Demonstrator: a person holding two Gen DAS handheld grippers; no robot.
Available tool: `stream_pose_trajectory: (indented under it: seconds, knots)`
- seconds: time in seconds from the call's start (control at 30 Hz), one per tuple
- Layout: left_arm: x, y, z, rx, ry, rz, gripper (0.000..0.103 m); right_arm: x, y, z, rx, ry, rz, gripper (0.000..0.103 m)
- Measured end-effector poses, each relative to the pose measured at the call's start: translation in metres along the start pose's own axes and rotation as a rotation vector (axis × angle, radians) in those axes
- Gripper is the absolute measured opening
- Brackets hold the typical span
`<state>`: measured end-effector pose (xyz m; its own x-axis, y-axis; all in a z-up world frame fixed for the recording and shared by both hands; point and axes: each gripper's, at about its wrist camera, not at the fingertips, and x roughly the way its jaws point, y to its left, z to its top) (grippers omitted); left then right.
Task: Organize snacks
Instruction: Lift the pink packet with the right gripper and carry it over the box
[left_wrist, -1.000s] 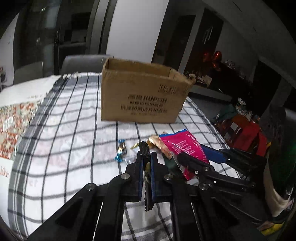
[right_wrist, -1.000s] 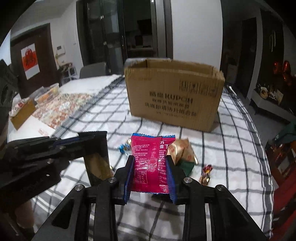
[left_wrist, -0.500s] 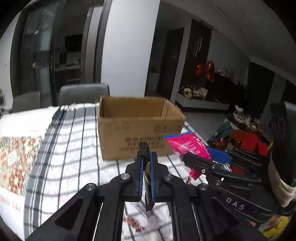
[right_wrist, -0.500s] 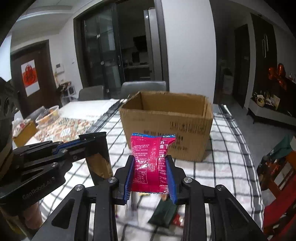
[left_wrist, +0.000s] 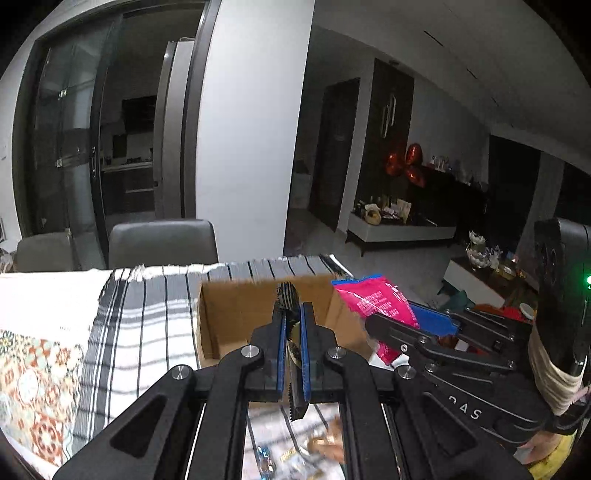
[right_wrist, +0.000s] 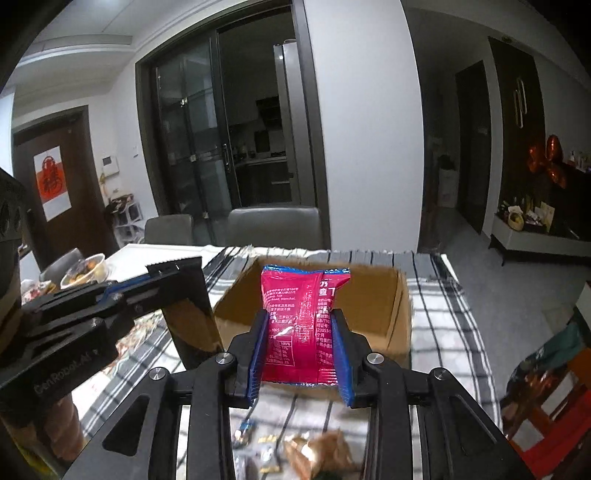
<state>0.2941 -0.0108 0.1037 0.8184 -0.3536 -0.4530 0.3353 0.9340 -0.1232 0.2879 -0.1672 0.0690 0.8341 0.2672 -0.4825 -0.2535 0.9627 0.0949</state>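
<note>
Above the open cardboard box (right_wrist: 369, 295), my right gripper (right_wrist: 300, 332) clamps the pink snack packet (right_wrist: 301, 314); my left gripper (left_wrist: 291, 325) pinches a dark serrated-edged wrapper (right_wrist: 192, 306), box rim unobstructed.

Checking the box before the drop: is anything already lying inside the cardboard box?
No: the right wrist view shows the cardboard box with bare inner walls, the pink packet clamped before it.

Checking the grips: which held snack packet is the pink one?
The pink packet in the right hand-held gripper; the left hand-held gripper pinches a dark packet.
</note>
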Motion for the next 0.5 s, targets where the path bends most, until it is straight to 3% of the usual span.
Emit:
stream_pose_trajectory:
  seconds: [0.2,0.5]
  knots:
    - [0.032,0.011,0.03,0.011,0.023,0.0,0.009,0.031,-0.01,0.029,0.0,0.026,-0.017,0.034]
    - [0.093,0.01,0.038,0.05,0.09,0.03,0.009,0.077,-0.034,0.037,0.026,0.114,-0.035,0.034]
